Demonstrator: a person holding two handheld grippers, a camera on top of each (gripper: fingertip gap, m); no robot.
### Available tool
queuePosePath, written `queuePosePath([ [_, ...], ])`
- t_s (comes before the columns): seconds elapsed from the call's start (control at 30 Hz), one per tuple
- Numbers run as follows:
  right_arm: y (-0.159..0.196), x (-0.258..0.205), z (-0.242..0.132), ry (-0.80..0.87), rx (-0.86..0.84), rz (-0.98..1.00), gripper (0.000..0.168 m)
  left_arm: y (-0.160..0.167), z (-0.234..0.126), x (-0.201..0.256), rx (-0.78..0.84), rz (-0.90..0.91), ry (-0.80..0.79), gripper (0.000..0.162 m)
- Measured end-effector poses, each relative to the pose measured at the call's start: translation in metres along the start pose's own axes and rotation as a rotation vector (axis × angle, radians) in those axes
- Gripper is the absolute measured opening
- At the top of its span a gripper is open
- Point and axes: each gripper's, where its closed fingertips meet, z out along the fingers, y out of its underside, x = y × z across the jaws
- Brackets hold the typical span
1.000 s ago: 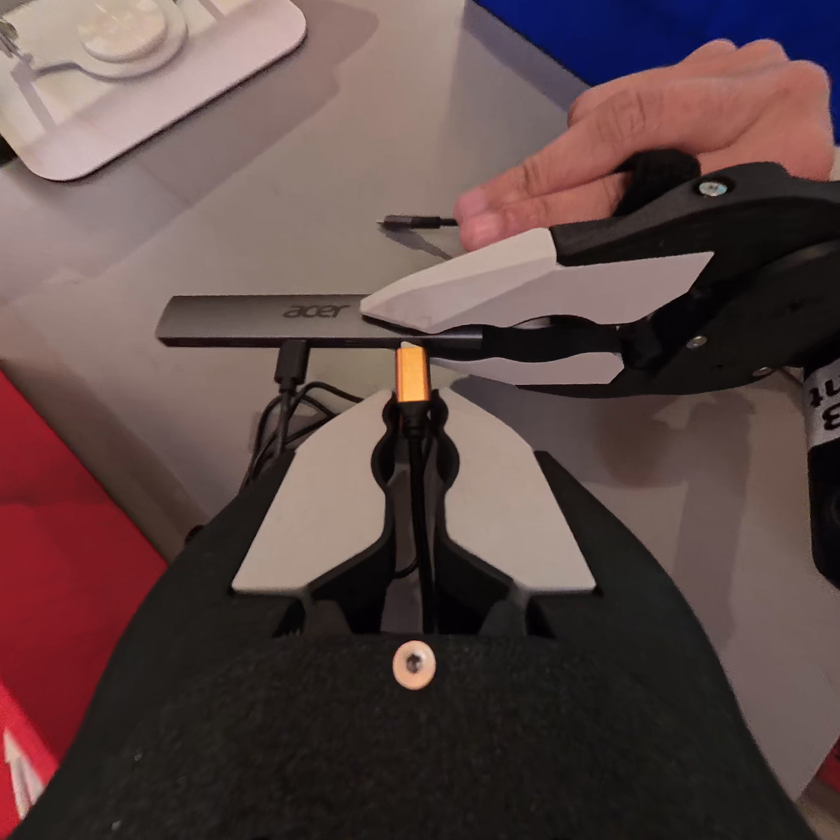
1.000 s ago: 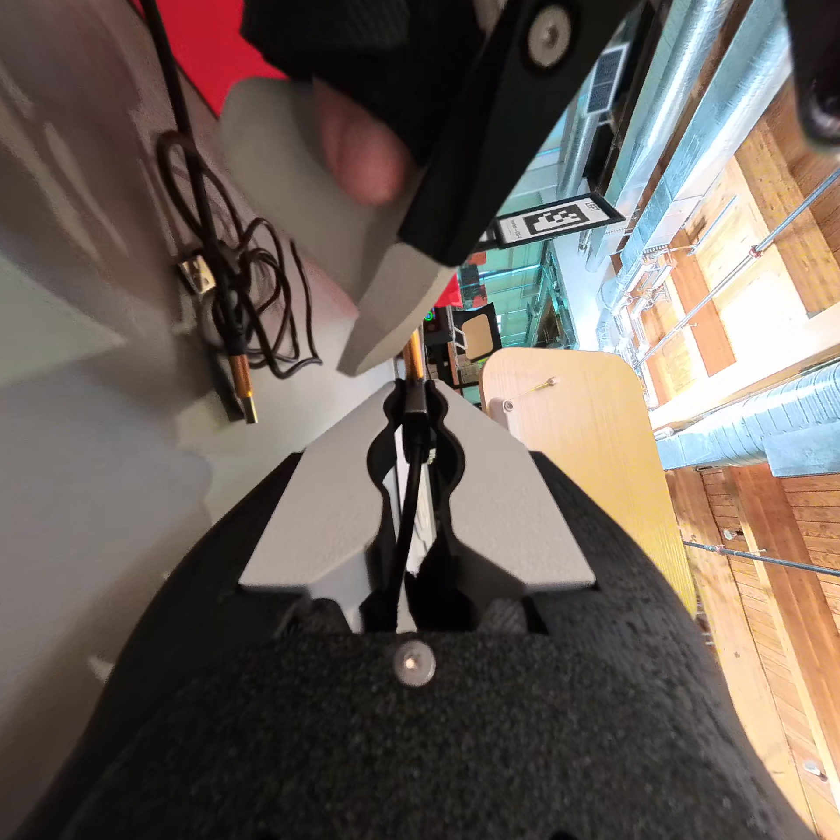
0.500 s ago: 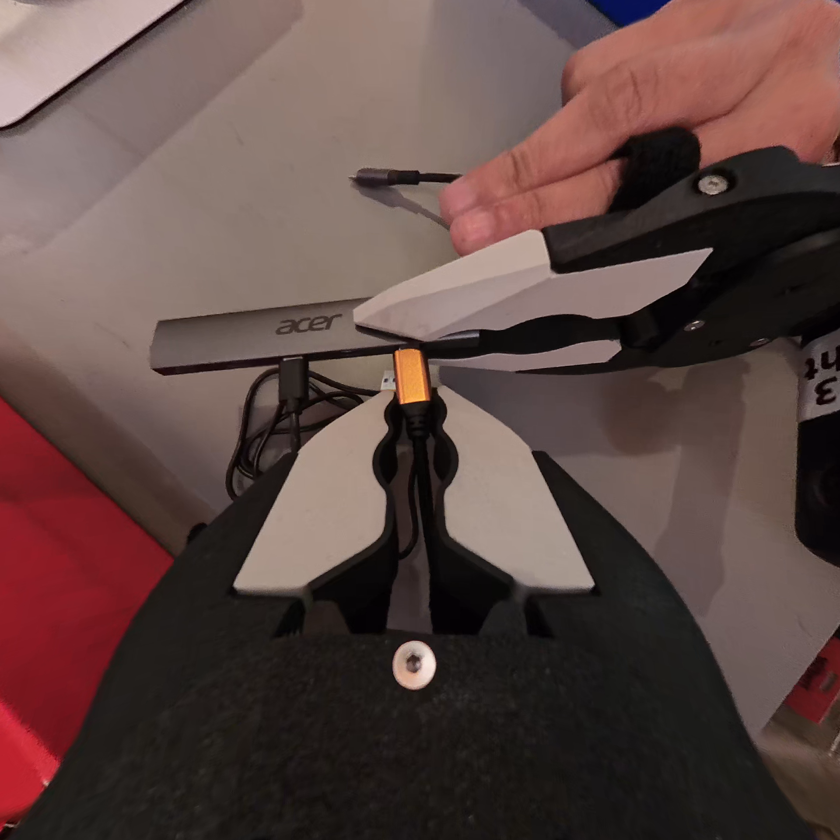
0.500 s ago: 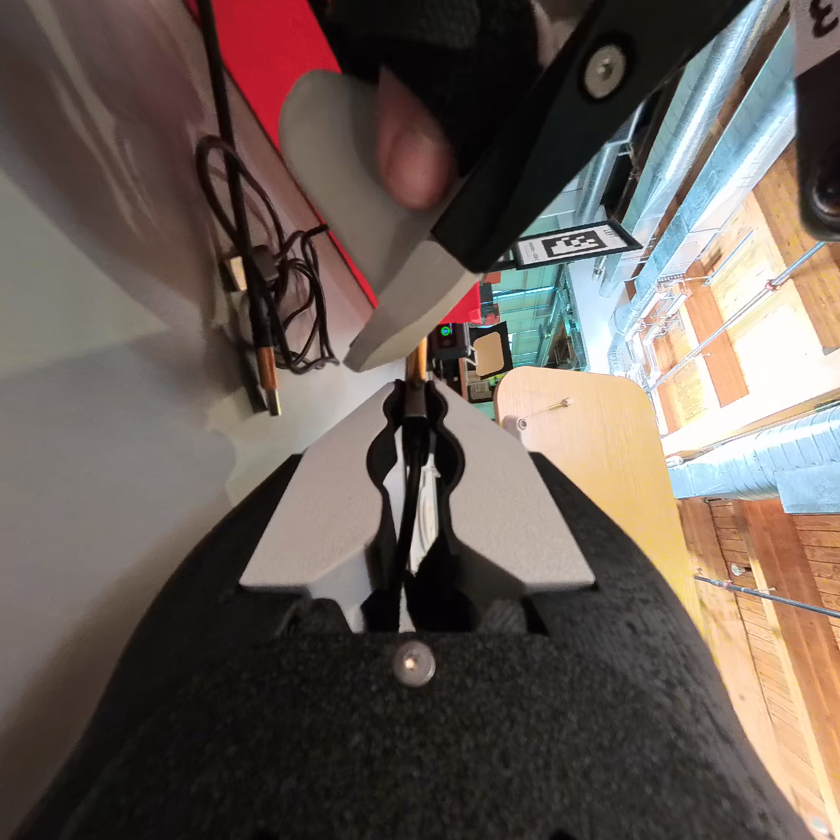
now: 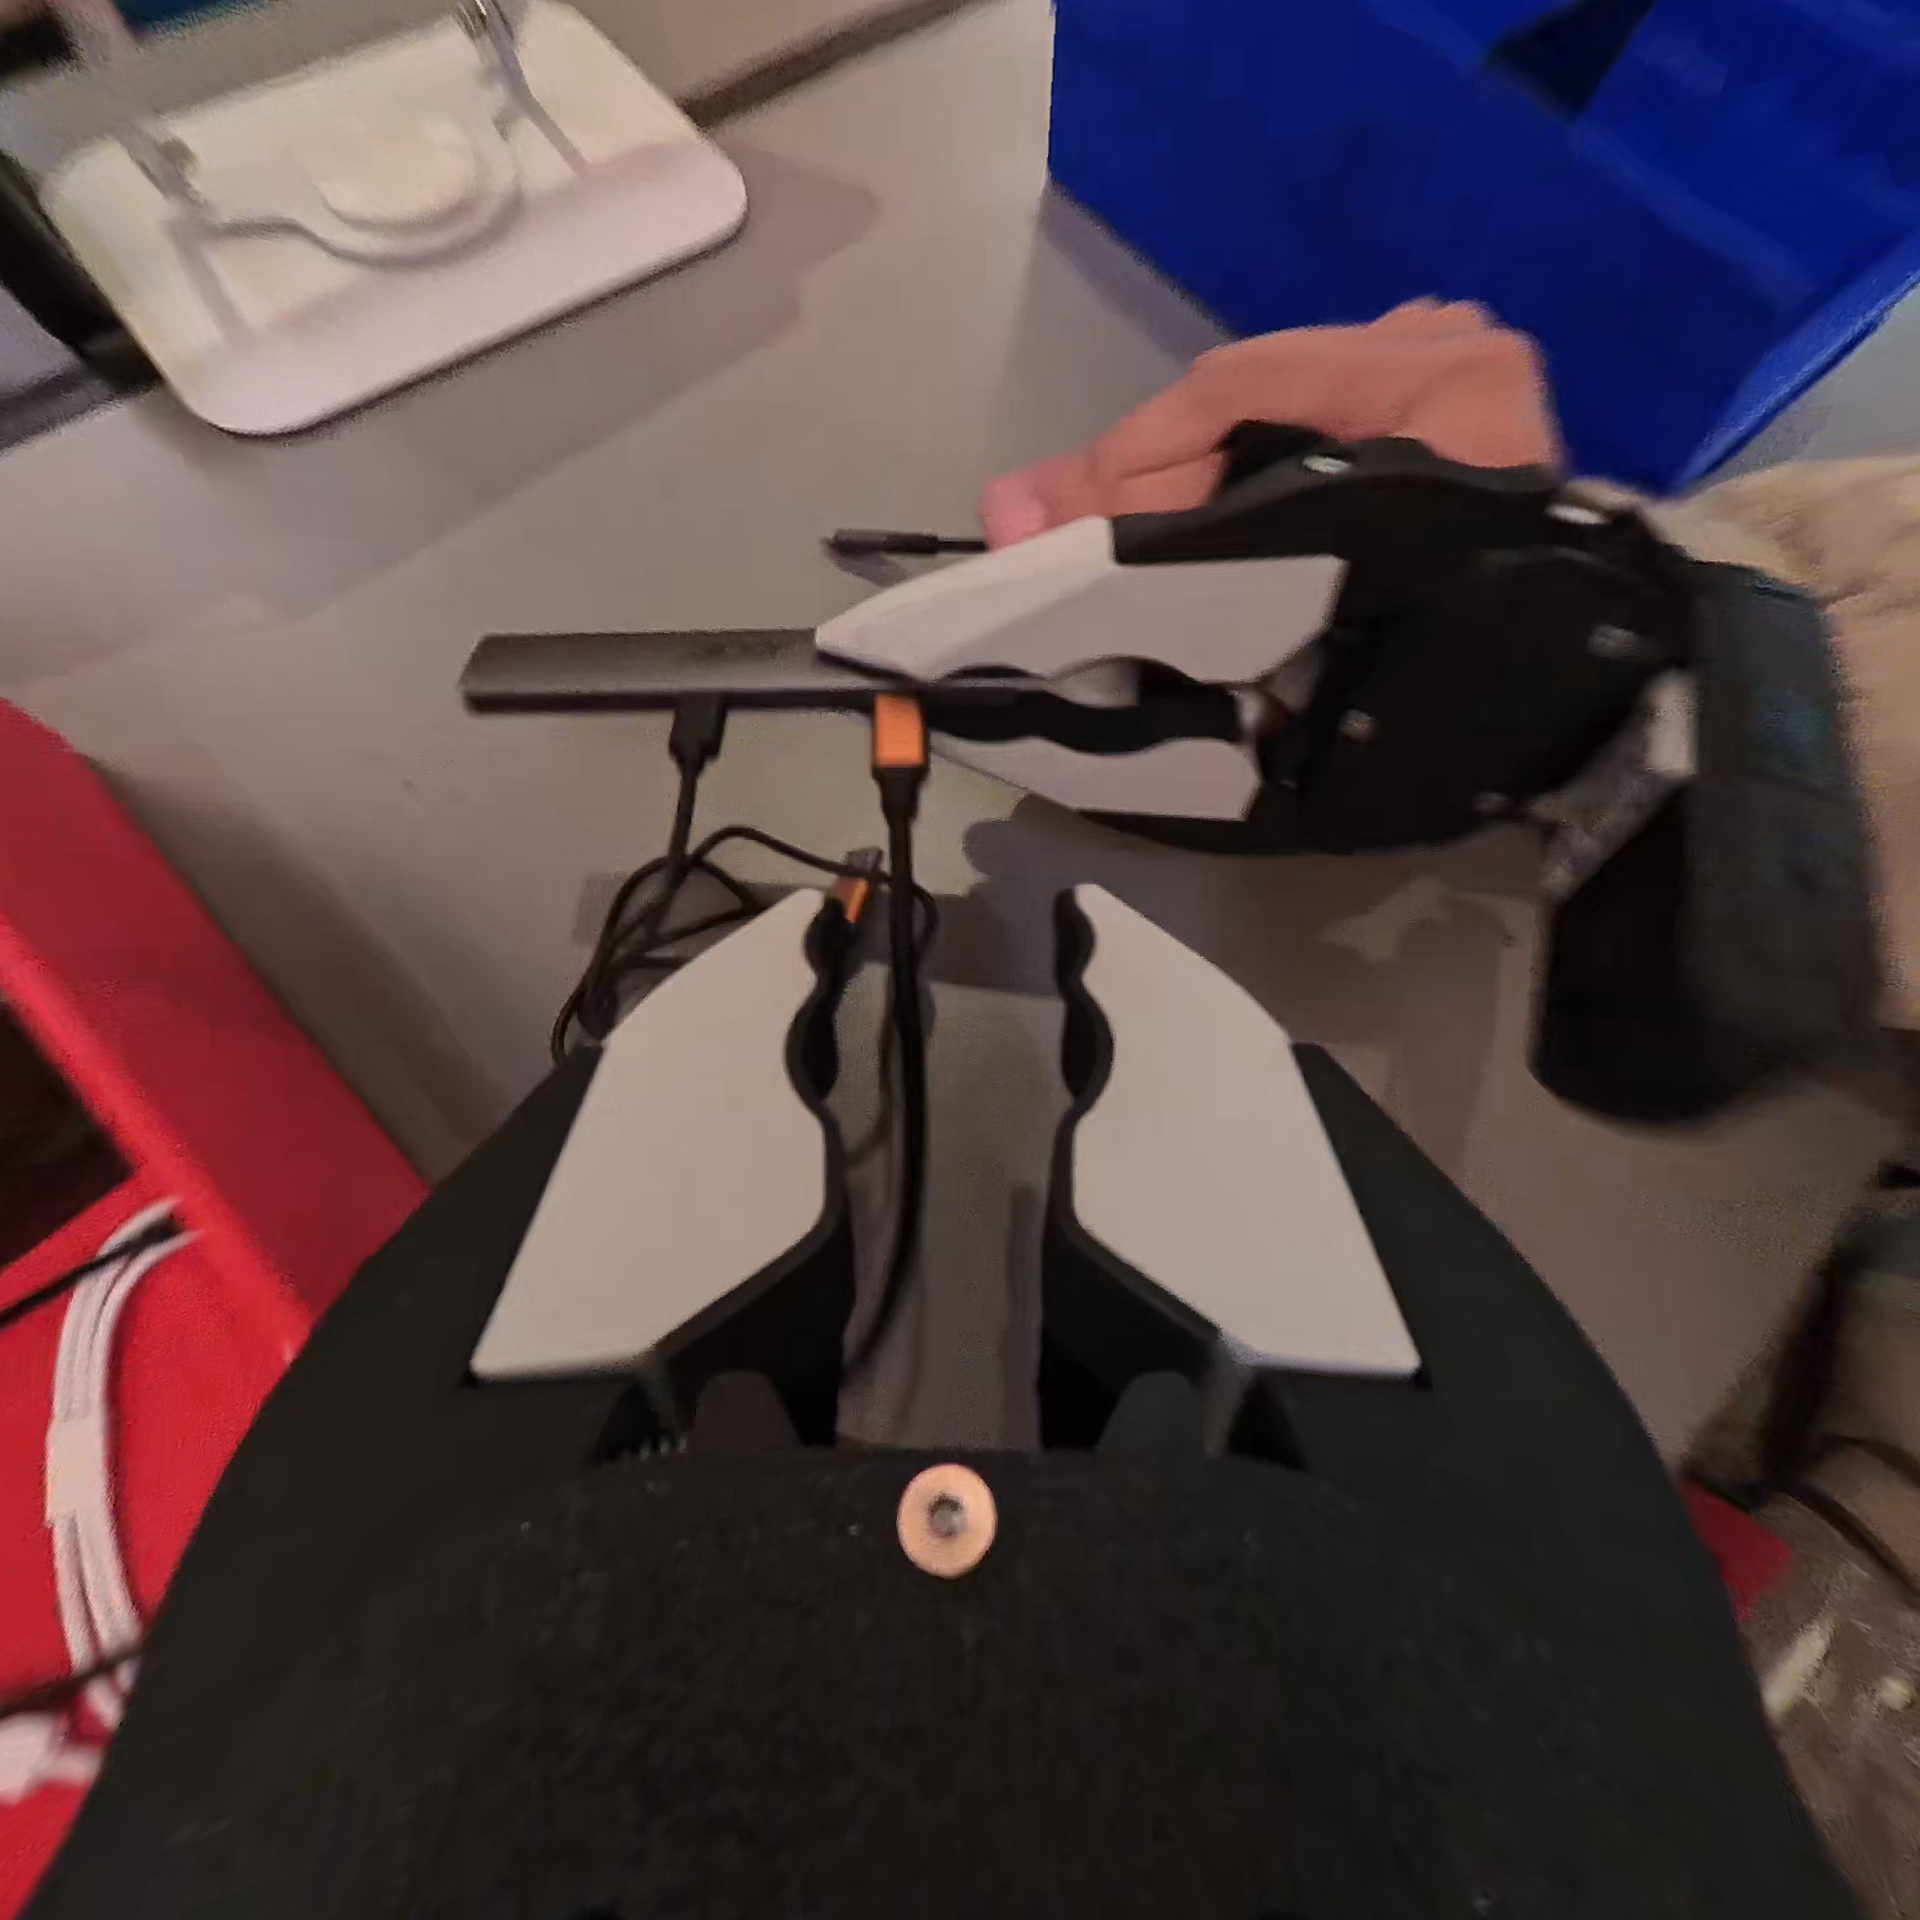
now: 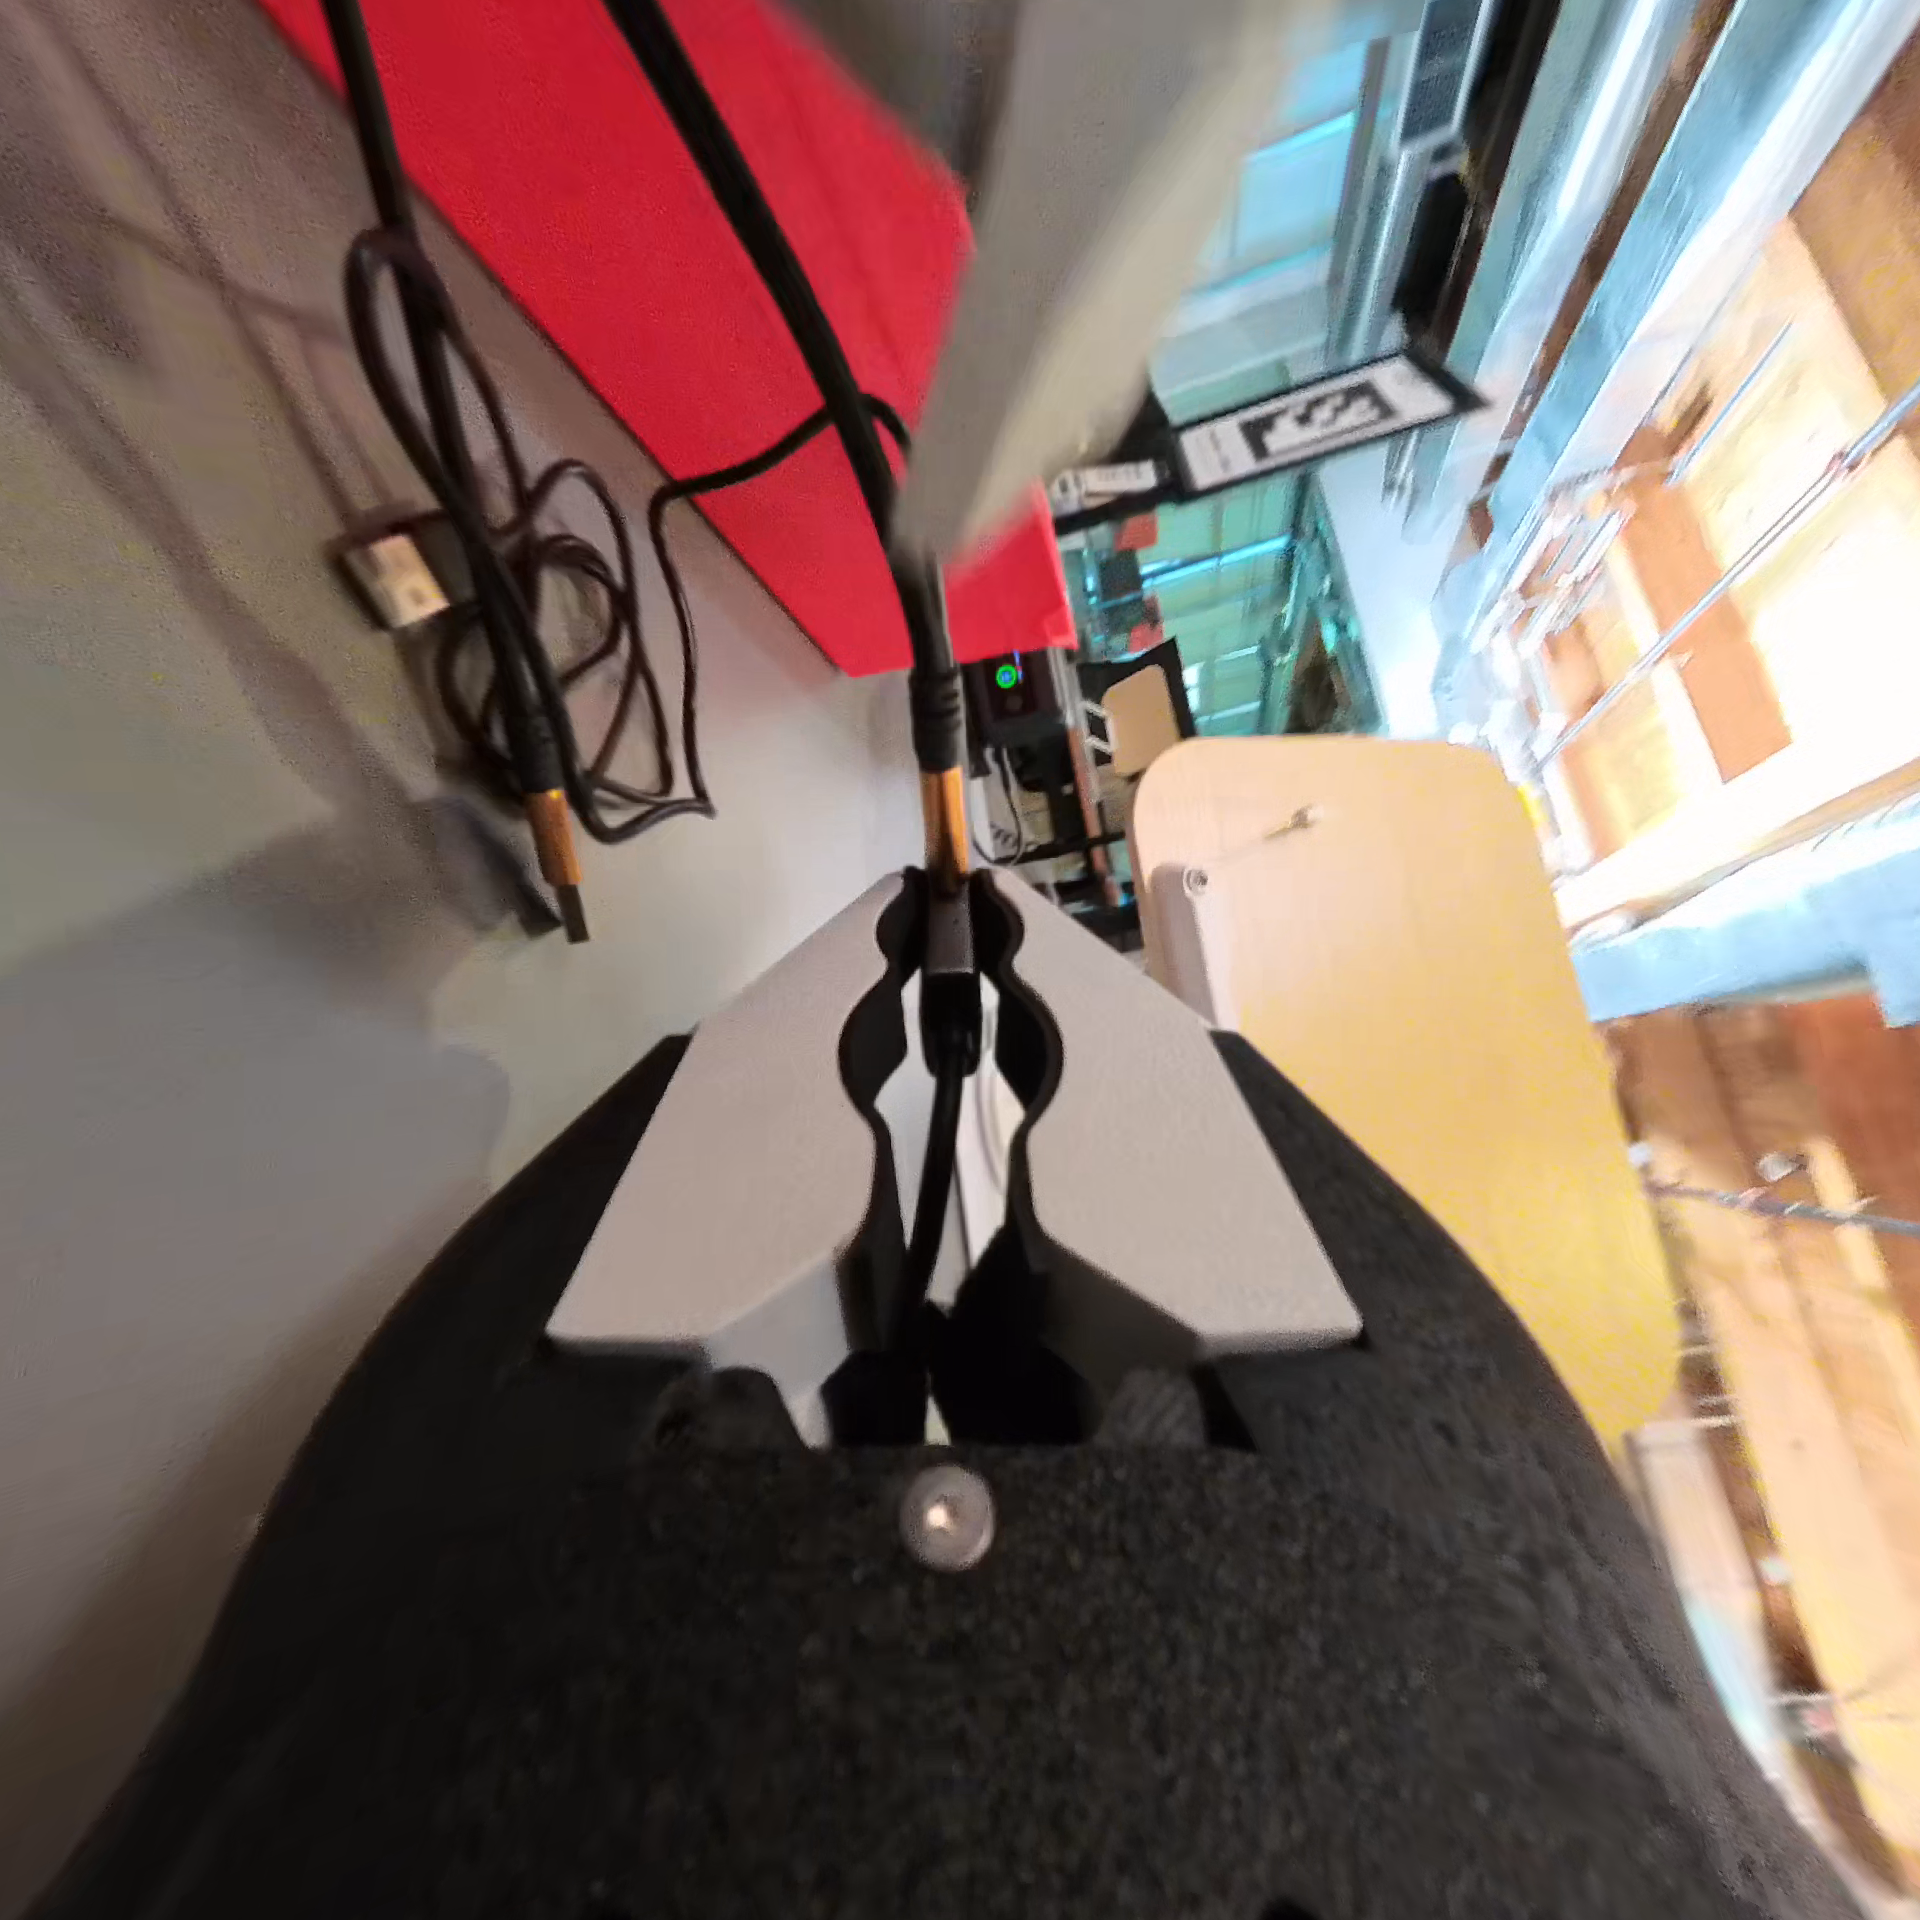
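Observation:
A slim dark grey hub (image 5: 623,673) is held level above the grey table. My right gripper (image 6: 940,883) is shut on the hub's end; it shows from the side in the left wrist view (image 5: 878,686), with a hand on it. An orange plug (image 5: 896,729) sits in the hub's near side, and its black cable runs back between my left fingers. A black plug (image 5: 694,727) sits in the hub to its left. My left gripper (image 5: 940,914) is open and empty, a short way back from the orange plug. In the right wrist view the orange plug (image 6: 943,821) sticks out past the fingertips.
A second orange plug (image 5: 847,899) and a tangle of black cable (image 5: 644,935) lie on the table under the hub. A white tray (image 5: 395,208) is at the far left, a blue bin (image 5: 1507,208) at the far right, and a red box (image 5: 125,987) with white cables (image 5: 94,1403) to the left. Some 7 centimetres of space lies between my two pairs of fingers.
My left gripper has opened, let go of the orange plug and drawn back. The plug stays in the hub. My right gripper still holds the hub.

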Motion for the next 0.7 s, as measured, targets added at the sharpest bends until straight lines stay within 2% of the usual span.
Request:
queuePosePath([
  [0.1, 0.006, 0.023, -0.002, -0.054, -0.063, 0.289, 0.009, 0.006, -0.060, 0.028, 0.172, -0.060, 0.074, 0.050],
  [0.17, 0.003, 0.045, -0.008, -0.124, -0.078, 0.515, 0.009, 0.033, -0.086, 0.045, 0.238, -0.082, 0.113, 0.046],
  [0.27, -0.002, 0.094, -0.025, -0.180, -0.056, 0.817, 0.008, 0.092, -0.093, 0.056, 0.224, -0.092, 0.120, 0.038],
  [0.37, 0.000, 0.151, -0.046, -0.202, -0.014, 1.061, 0.008, 0.129, -0.085, 0.060, 0.181, -0.194, 0.161, 0.035],
  [0.43, 0.009, 0.193, -0.061, -0.164, 0.024, 1.145, 0.008, 0.133, -0.083, 0.066, 0.134, -0.203, 0.215, 0.035],
  [0.5, 0.028, 0.232, -0.077, -0.112, 0.010, 1.170, 0.008, 0.133, -0.084, 0.064, 0.150, -0.188, 0.203, 0.035],
  [0.7, 0.085, 0.352, -0.132, 0.037, -0.071, 1.154, 0.008, 0.132, -0.086, 0.071, 0.156, -0.152, 0.215, 0.035],
])
